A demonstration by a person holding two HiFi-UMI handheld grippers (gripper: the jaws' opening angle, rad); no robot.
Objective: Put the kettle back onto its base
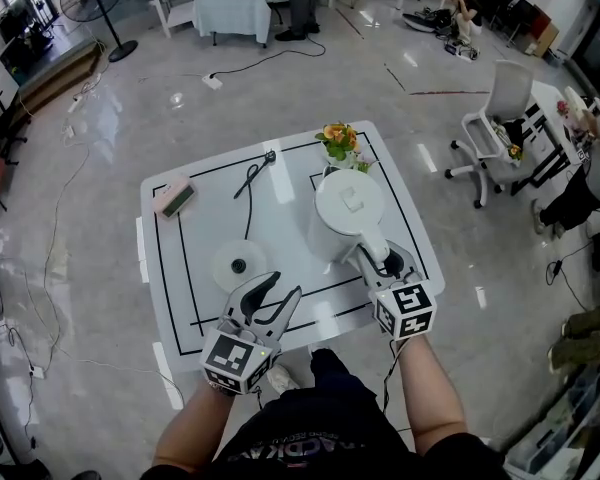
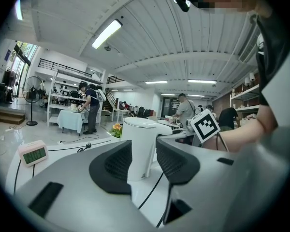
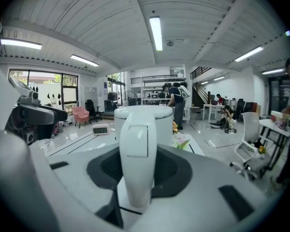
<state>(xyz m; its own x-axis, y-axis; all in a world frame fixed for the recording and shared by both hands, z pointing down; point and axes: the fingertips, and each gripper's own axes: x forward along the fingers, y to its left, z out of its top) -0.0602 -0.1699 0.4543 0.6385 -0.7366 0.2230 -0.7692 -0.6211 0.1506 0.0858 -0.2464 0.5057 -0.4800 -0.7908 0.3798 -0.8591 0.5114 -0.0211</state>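
A white kettle stands on the white table, right of centre, with its handle pointing towards me. My right gripper is shut on that handle, whose sides are pressed by the dark pads. The round white base lies flat to the kettle's left, with nothing on it. My left gripper hovers just in front of the base, open, with nothing between its fingers. In the left gripper view the kettle shows beyond the gap between the pads. The base is hidden in both gripper views.
A small pot of orange flowers stands behind the kettle. A pink clock sits at the table's far left, and a black cord runs from the base towards the back. An office chair stands to the right.
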